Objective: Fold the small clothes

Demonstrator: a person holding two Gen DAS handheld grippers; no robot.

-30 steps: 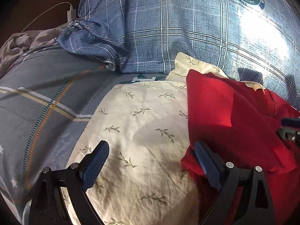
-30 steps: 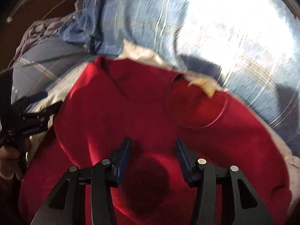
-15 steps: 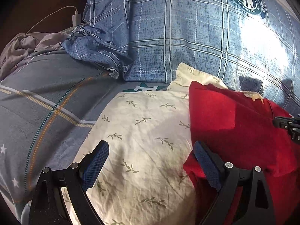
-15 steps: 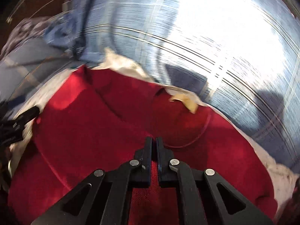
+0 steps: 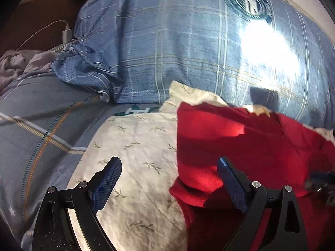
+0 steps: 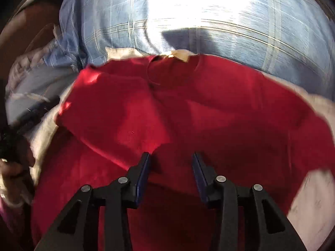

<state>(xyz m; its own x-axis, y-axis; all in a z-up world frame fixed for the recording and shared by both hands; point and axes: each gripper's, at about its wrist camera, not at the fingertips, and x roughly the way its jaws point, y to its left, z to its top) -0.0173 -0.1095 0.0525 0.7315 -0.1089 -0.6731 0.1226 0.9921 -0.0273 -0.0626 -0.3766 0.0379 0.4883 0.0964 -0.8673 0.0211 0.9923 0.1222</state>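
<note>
A small red shirt (image 6: 209, 121) lies on a cream leaf-print pillow (image 5: 134, 150), collar at the far side, its left sleeve folded over the body. In the left wrist view the shirt (image 5: 240, 146) fills the right half. My left gripper (image 5: 169, 179) is open and empty, hovering over the pillow at the shirt's left edge. My right gripper (image 6: 170, 167) is open and empty, just above the middle of the shirt beside the folded flap's corner. The right gripper shows blurred at the right edge of the left wrist view (image 5: 322, 182).
A blue plaid pillow (image 5: 188, 41) with a round badge stands behind the shirt. A grey striped bedsheet (image 5: 41, 125) lies to the left, crumpled grey cloth (image 5: 16, 62) and a white charger with cable (image 5: 67, 33) beyond it.
My right gripper was shut on the red shirt half a second ago and has now opened and let it go. The left gripper has stayed open and drifted slightly.
</note>
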